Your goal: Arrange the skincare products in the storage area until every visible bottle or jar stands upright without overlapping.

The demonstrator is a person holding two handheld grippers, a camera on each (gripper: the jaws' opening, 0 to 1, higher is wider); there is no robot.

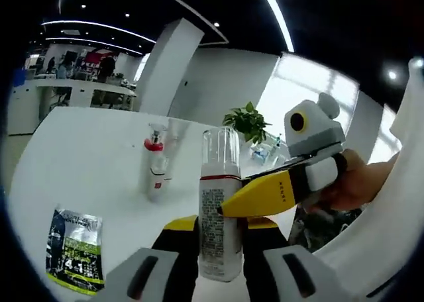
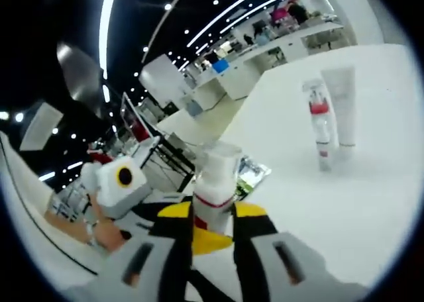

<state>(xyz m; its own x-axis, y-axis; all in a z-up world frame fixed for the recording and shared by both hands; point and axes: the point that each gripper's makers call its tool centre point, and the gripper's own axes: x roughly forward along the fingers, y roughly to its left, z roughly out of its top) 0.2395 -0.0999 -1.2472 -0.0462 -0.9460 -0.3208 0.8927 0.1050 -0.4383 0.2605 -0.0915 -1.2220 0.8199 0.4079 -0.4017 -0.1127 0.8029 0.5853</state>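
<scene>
Both grippers, left gripper [image 1: 220, 232] and right gripper [image 2: 213, 226], pinching clear-capped bottle [image 1: 219, 209]; label print unreadable.

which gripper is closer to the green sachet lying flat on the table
Left. The sachet lies just left of the left gripper, which is shut on the pump bottle. The right gripper reaches in from the bottle's far side, further from the sachet.
</scene>
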